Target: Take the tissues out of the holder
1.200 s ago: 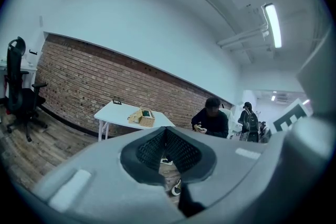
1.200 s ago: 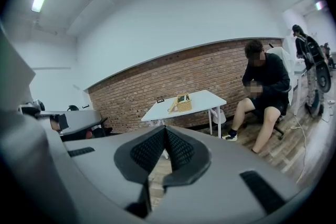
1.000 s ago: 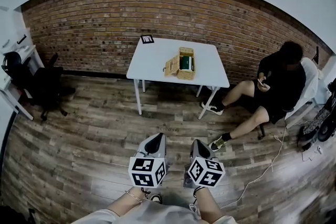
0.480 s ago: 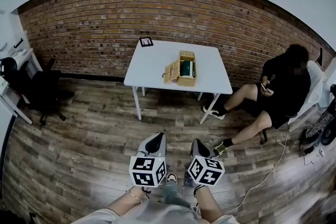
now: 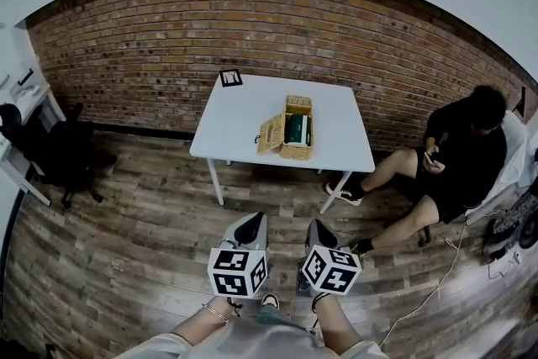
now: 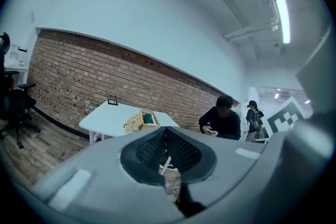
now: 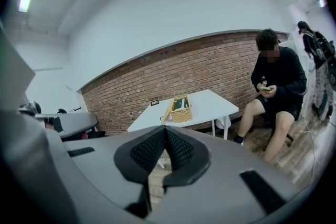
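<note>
Two hand-held grippers are in play, side by side low in the head view, each carrying one cube with black-and-white square markers. The left gripper has its ribbed black pads pressed together with nothing between them, and the right gripper is just the same, jaws closed on themselves and empty. Both point across the room at one white rectangular table, well apart from them. On that table sits a single woven wicker tissue holder, its hinged lid swung open to the left, and inside it one dark green pack of tissues, untouched and nowhere near either gripper. One small black-framed card stands at the table's far left corner, apart from the holder. The rest of the tabletop is plain white, with two front legs in view. Behind it runs a red-brown brick wall under pale plaster, and underfoot lies a floor of grey-brown wood planks. To the right of the table one person in black clothing sits on a white chair, head bent over something held in the hands. A white cable trails over the floor near them. On the left stands one black office chair. The left gripper view adds a second person standing far back, and one lit ceiling strip light.
</note>
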### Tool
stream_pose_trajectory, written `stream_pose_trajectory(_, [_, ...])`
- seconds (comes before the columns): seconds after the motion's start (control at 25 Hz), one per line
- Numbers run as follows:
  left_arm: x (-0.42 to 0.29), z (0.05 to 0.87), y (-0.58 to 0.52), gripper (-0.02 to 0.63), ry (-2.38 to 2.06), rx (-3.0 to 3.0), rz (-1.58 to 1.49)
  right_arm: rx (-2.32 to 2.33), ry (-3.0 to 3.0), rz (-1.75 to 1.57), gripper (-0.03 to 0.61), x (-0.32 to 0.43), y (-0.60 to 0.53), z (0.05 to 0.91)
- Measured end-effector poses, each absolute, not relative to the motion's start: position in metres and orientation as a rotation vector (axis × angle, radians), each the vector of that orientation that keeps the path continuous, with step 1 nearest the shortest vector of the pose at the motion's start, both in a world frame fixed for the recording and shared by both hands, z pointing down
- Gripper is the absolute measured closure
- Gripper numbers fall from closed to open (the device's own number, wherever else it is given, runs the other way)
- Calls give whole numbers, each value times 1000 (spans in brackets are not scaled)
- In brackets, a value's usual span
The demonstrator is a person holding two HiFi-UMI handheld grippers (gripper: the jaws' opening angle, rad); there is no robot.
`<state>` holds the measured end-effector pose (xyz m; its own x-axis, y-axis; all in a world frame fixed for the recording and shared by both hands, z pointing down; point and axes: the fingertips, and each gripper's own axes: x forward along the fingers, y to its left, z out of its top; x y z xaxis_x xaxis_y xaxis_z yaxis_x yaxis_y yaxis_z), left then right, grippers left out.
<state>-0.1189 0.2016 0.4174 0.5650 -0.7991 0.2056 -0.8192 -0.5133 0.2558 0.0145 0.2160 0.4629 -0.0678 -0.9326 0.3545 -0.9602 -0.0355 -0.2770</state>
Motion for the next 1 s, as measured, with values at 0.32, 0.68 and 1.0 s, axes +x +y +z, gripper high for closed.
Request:
stream_pose_trajectory(0.32, [-86,422,133,606,-1349,2447,101,2047,-2168,679,572,44,144,460])
stream_pose_trajectory(0.68, [-56,430,84,606,-1368,2420,100,2031,-2193,693,572,79,92,465])
stream_pose_trajectory(1.0, [-41,434,62,606,-1378,2421,132,2013,-2193,725,572,91,72,474])
